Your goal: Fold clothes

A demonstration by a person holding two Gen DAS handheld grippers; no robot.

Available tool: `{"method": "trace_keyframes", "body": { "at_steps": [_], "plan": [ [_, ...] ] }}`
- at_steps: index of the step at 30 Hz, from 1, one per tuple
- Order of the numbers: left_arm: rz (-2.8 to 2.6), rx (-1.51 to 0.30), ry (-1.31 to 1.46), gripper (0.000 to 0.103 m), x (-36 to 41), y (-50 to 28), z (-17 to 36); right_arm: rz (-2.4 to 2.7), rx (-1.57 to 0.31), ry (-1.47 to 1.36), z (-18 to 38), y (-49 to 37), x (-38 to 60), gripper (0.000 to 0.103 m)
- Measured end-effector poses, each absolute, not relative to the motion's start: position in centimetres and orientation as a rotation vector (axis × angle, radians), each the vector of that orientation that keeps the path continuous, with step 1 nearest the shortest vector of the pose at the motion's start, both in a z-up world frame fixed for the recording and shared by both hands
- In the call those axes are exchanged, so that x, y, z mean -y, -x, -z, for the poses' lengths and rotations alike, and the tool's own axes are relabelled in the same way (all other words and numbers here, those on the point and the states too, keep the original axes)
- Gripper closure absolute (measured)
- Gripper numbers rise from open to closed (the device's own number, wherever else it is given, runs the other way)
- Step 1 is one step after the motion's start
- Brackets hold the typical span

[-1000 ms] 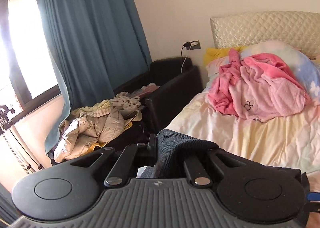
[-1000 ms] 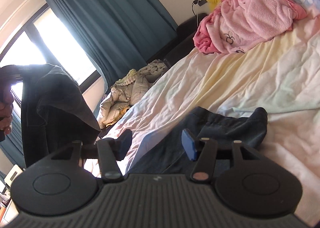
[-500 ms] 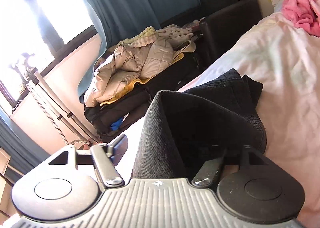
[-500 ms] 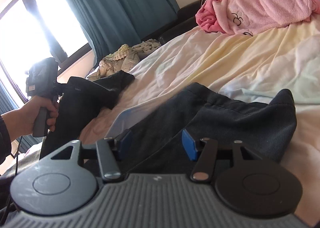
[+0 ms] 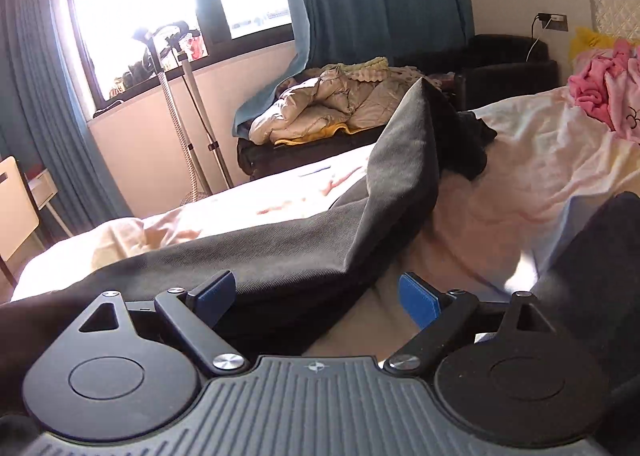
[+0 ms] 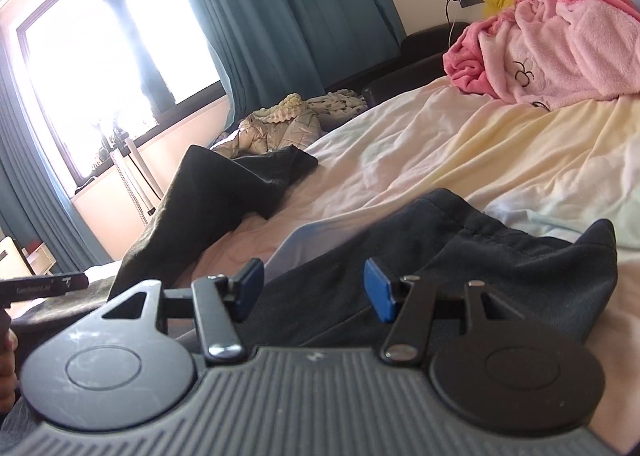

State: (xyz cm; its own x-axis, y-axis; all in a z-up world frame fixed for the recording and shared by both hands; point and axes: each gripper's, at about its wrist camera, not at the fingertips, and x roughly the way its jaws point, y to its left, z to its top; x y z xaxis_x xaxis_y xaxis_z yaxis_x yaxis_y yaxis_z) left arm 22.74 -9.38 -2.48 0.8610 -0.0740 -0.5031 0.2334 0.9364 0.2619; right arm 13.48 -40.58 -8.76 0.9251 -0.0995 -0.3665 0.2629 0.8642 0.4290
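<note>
The dark trousers [image 6: 460,256] lie on the pale bed sheet [image 6: 480,144] in a loose V: one leg runs under the right gripper [image 6: 314,290], the other [image 5: 320,248] stretches away towards the bed's window side, its far end [image 5: 416,144] buckled up into a standing peak instead of lying flat. The risk, as I judge it, is that this peak gets trapped in any fold made now, leaving a thick crooked crease; the cloth looks stiff enough to hold its hump, so it will not settle by itself, and a tug on one leg could drag the other across the soft, rumpled sheet. The left gripper [image 5: 316,294] has its blue pads spread wide, the dark leg lying between and just past them with nothing pinched. The right gripper's fingers are likewise parted, hovering over its leg and gripping none of it. A pink blanket [image 6: 560,48] sits heaped near the headboard, well apart from the trousers, and a pile of pale jackets [image 5: 332,108] lies beyond the bed
</note>
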Motion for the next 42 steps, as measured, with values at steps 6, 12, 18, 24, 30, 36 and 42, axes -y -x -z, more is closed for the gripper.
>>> {"method": "trace_keyframes", "body": {
  "at_steps": [6, 12, 18, 24, 30, 36, 42],
  "plan": [
    [0.054, -0.567, -0.274, 0.014, 3.8, -18.5, 3.9, 0.11, -0.341, -0.449, 6.8, -11.9, 38.1, 0.045],
    [0.046, -0.574, -0.311, 0.014, 2.9, -19.8, 3.8, 0.038, -0.353, -0.424, 4.3, -15.6, 36.9, 0.039],
    [0.018, -0.566, -0.461, 0.017, 3.2, -22.1, 7.8, 0.04, -0.433, -0.395, 4.6, -28.6, 38.0, 0.035],
    [-0.042, -0.546, -0.448, 0.021, 2.3, -25.6, 10.1, 0.052, -0.562, -0.311, 8.3, -41.3, 39.4, 0.035],
    [-0.088, -0.519, -0.328, 0.071, 1.2, -27.5, 10.0, 0.102, -0.543, -0.397, 11.7, -46.8, 40.9, 0.035],
    [-0.096, -0.493, -0.262, 0.089, 0.6, -27.5, 9.9, 0.162, -0.455, -0.478, 12.3, -46.7, 42.3, 0.094],
    [-0.073, -0.414, -0.231, 0.098, 0.2, -26.4, 7.9, 0.192, -0.413, -0.449, 7.2, -43.6, 43.6, 0.097]
  ]
}}
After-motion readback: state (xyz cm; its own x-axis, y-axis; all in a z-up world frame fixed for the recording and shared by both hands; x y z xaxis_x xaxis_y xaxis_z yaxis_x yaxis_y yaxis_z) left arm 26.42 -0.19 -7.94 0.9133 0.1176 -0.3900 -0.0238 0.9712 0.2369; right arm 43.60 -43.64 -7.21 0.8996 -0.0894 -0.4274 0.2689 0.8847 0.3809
